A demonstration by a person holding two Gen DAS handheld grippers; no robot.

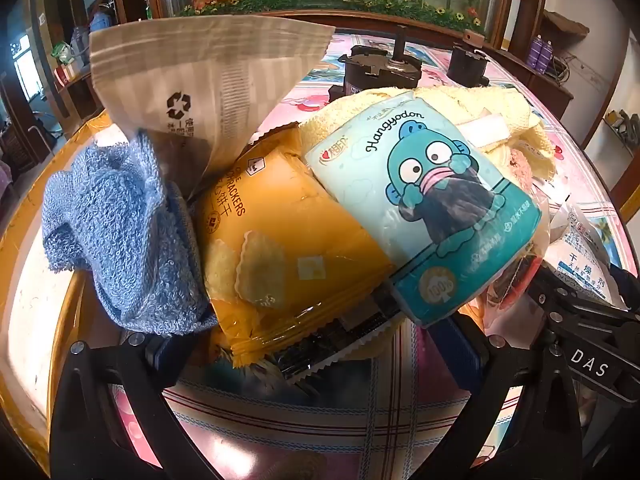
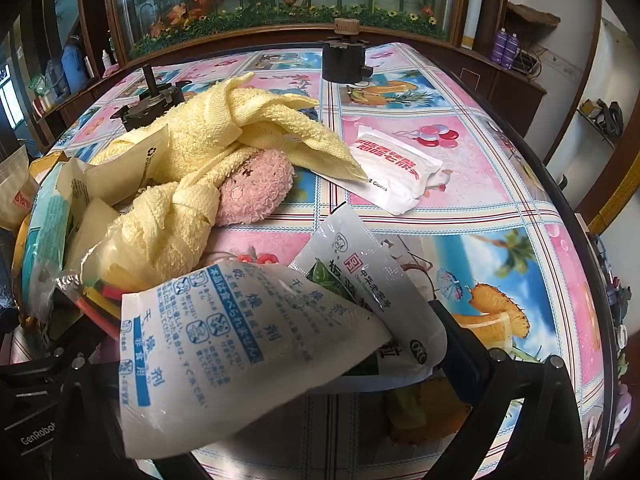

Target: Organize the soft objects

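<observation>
In the left wrist view a pile of soft things lies just ahead of my left gripper: a blue towel, an orange cracker packet, a teal tissue pack, a beige pouch and a yellow towel. Its jaws stand wide open, and the packet's lower edge lies between them. My right gripper is also wide open. A white desiccant bag lies across its gap and hides the left finger. A herbal sachet sits behind the bag. The yellow towel wraps a pink plush.
A white glove packet lies on the pink patterned tablecloth. Two dark motor-like parts stand at the table's back. An orange-rimmed tray sits at the left. A wooden cabinet with a painted panel runs behind the table.
</observation>
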